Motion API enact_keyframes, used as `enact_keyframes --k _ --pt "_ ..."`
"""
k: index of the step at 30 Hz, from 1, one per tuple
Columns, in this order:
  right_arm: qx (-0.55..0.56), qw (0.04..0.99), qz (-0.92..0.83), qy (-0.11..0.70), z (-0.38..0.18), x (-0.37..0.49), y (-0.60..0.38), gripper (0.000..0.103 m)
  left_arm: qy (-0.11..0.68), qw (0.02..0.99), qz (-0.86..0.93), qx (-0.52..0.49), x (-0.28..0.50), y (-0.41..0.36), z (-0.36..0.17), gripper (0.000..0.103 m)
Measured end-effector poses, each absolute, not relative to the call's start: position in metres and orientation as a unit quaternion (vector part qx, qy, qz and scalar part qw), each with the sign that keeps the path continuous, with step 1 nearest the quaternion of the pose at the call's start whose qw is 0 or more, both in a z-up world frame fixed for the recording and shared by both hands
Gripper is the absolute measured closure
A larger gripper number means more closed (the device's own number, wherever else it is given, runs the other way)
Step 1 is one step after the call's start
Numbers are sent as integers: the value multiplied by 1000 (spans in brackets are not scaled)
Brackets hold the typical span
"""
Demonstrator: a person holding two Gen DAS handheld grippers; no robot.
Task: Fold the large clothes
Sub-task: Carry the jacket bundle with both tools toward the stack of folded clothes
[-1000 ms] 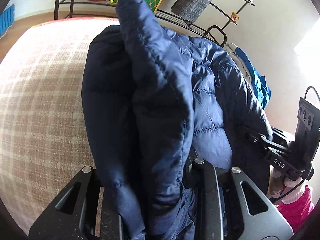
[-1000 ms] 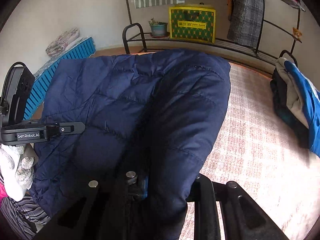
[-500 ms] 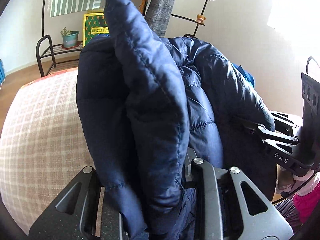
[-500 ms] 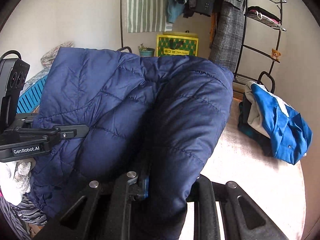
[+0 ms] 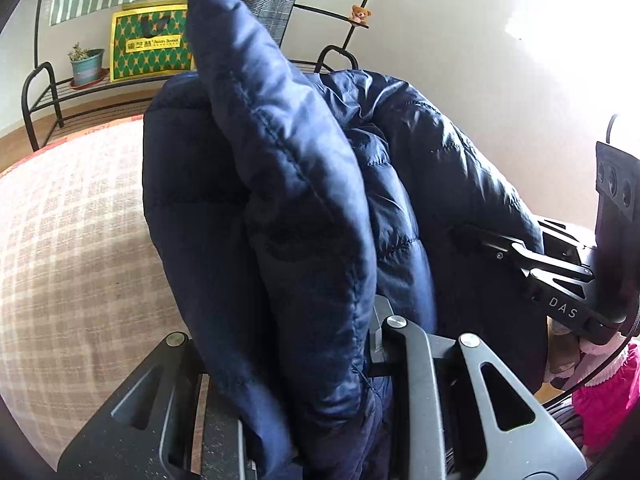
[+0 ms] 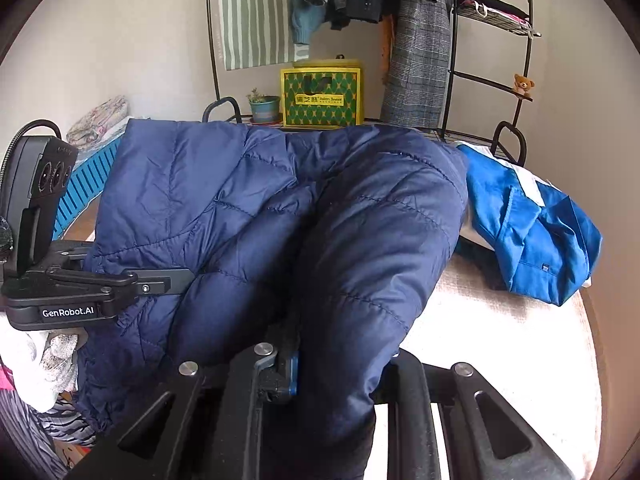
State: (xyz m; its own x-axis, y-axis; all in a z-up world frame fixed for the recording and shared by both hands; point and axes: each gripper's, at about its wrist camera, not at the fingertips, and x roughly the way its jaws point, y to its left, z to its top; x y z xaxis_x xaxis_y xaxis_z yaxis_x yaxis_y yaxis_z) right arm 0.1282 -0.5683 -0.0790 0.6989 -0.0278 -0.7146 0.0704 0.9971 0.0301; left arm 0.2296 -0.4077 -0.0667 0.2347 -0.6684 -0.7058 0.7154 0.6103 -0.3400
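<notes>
Both tools (image 5: pixel 304 360) (image 6: pixel 320 360) apparently clamp jacket (image 6: pixel 248 216).

**Background items in view**

A plaid bed cover (image 5: pixel 60 240) spans the surface. A blue garment (image 6: pixel 528 224) lies crumpled near the bed's far right edge, with dark cloth beneath it. Beyond the far edge stands a black metal rack (image 6: pixel 520 140). On its low shelf, a potted plant (image 6: pixel 264 108) sits just left of a green-and-yellow box (image 6: pixel 320 94). A grey plaid coat (image 6: pixel 420 48) hangs right of the box. A teddy bear (image 6: pixel 523 85) sits on a side shelf. A striped cloth (image 6: pixel 256 12) hangs at the wall. A blue slatted item (image 6: pixel 86 184) stands at left.
</notes>
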Motion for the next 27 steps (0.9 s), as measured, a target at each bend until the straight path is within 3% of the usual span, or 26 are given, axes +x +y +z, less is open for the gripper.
enact_keyframes --k 14,27 --pt "-16 926 -104 362 -23 139 -708 86 389 761 -519 20 262 -570 -23 78" --pt "-35 919 -186 346 -5 234 -858 86 352 758 -549 5 346 -729 -15 79"
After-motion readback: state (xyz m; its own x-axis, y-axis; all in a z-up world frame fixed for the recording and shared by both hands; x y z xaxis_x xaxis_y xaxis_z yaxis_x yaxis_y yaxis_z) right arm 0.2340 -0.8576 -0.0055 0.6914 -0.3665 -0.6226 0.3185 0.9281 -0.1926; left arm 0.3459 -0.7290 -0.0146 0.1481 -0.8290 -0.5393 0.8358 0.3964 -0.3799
